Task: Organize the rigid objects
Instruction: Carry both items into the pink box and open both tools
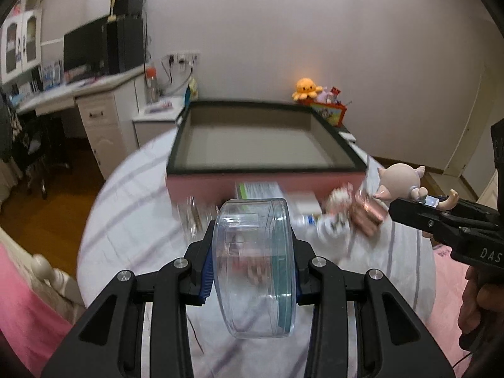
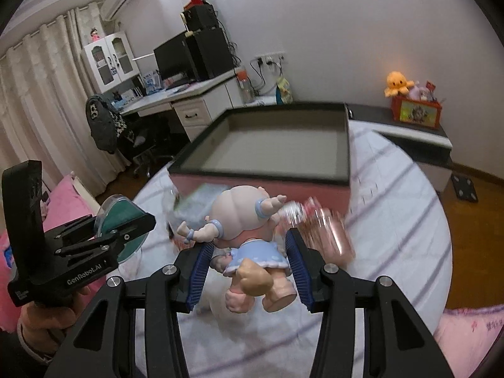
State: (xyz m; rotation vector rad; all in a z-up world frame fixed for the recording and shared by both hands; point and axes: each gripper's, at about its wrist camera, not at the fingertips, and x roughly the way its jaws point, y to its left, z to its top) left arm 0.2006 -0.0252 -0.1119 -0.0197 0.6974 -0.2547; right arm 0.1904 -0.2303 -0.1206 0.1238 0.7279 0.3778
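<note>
My left gripper (image 1: 252, 271) is shut on a clear round plastic container (image 1: 255, 264) with a green lid, held on edge above the round table; it also shows in the right wrist view (image 2: 121, 223). My right gripper (image 2: 249, 267) is shut on a doll figure (image 2: 249, 236) in a blue dress, head pointing away; the doll also shows in the left wrist view (image 1: 406, 182). An empty pink box with a black rim (image 1: 261, 145) stands at the far side of the table, also in the right wrist view (image 2: 271, 145). Both grippers are in front of it.
Blurred small items lie before the box: a green-white carton (image 1: 258, 189), a pink metallic object (image 1: 368, 217), a clear glass (image 1: 192, 217). The table has a white striped cloth (image 2: 393, 220). A desk (image 2: 176, 94) stands at left, a low bench with toys (image 2: 415, 113) at right.
</note>
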